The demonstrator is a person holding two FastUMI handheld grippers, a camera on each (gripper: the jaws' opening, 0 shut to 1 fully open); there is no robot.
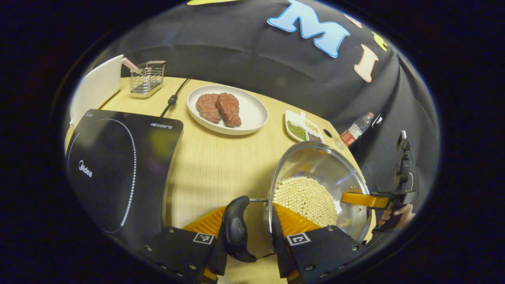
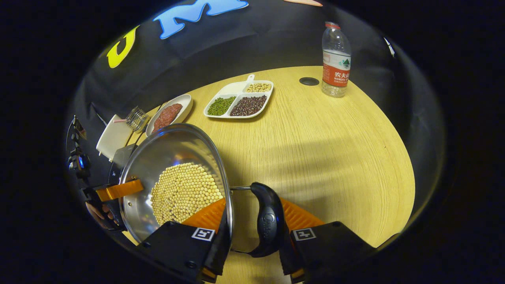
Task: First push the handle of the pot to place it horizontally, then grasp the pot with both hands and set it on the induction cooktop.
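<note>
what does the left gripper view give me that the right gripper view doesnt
Left gripper view: the induction cooktop with its cable, and one black pot handle between the left hand-held gripper fingers.

Right gripper view: the opposite pot handle between the right hand-held gripper fingers, and a wide bare stretch of table.

Shared: the pot of pale beans, the plate of meat, the divided tray, the bottle and the wire rack.

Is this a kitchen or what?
Probably a pretend kitchen in a booth: an induction cooktop, a steel pot of beans, and a plate of raw meat on a wooden table.
</note>
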